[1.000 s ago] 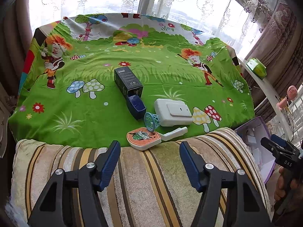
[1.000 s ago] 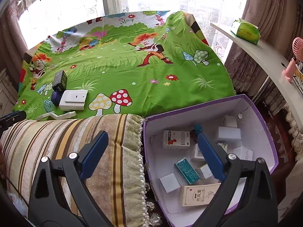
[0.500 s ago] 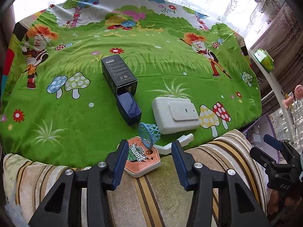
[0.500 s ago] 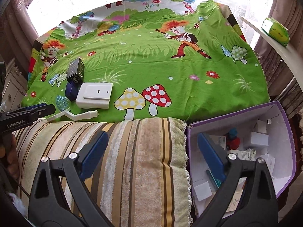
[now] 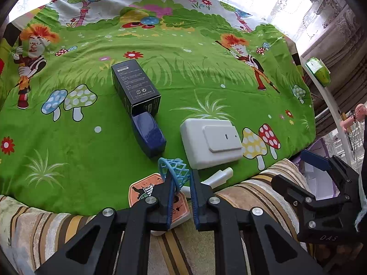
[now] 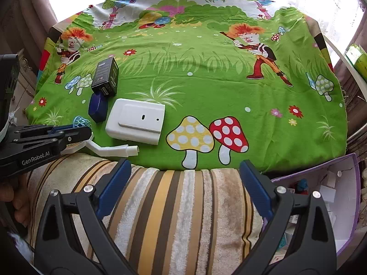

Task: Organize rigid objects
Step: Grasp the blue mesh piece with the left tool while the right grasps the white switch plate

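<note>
A toy basketball hoop lies at the near edge of the green sheet: blue net (image 5: pixel 177 168), orange backboard (image 5: pixel 142 190), white post (image 5: pixel 220 176). My left gripper (image 5: pixel 181 176) is closing on it, with the net's rim pinched between the pads; it enters the right wrist view at the left (image 6: pixel 88 131). Beyond lie a dark blue case (image 5: pixel 149 135), a black box (image 5: pixel 135 87) and a white flat box (image 5: pixel 211 142). My right gripper (image 6: pixel 183 174) stands open with nothing between its fingers, above the striped cushion (image 6: pixel 179 206).
A purple-rimmed box (image 6: pixel 354 183) with several small cartons sits at the right, beside the cushion. The green cartoon sheet (image 6: pixel 206 68) covers the surface. A white ledge at the far right carries a green pack (image 5: pixel 318 71) and a pink fan (image 5: pixel 359 111). Curtains hang behind.
My left gripper came forward and down over the toy hoop and its jaws narrowed around the net. My right gripper swung left, from above the purple box to above the striped cushion.
</note>
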A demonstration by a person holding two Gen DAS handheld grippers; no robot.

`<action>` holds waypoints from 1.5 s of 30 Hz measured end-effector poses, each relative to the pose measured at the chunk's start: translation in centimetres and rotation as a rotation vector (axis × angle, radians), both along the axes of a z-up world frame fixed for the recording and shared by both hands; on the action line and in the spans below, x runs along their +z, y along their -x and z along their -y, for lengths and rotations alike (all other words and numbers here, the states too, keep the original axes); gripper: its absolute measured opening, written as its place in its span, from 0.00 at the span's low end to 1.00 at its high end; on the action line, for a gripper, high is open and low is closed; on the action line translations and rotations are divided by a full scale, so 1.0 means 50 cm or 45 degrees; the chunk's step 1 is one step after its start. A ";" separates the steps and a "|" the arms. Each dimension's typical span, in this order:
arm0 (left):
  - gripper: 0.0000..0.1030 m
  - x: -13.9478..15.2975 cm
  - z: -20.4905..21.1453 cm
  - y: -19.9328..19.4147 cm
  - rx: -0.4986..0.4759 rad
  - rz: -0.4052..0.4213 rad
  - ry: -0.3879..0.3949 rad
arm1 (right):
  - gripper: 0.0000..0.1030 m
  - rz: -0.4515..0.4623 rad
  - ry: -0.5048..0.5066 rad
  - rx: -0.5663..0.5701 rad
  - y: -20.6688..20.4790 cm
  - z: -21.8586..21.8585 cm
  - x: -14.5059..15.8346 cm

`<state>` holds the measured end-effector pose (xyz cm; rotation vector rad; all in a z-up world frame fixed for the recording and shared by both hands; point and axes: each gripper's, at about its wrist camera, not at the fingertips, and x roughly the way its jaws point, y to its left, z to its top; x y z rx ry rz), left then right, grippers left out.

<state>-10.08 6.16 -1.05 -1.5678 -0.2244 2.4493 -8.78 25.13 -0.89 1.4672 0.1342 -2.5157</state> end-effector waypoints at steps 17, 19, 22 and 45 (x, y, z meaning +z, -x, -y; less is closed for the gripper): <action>0.13 -0.002 0.066 -0.023 0.059 -0.028 -0.069 | 0.94 0.076 -0.034 0.124 0.087 0.142 -0.036; 0.13 -0.004 0.068 -0.023 0.061 -0.028 -0.080 | 0.94 0.096 -0.042 0.119 0.097 0.150 -0.046; 0.13 -0.007 0.071 -0.022 0.063 -0.027 -0.095 | 0.94 0.129 -0.046 0.109 0.109 0.155 -0.061; 0.12 0.005 0.055 -0.037 0.048 -0.080 -0.044 | 0.85 0.077 -0.050 -0.001 0.104 0.134 -0.058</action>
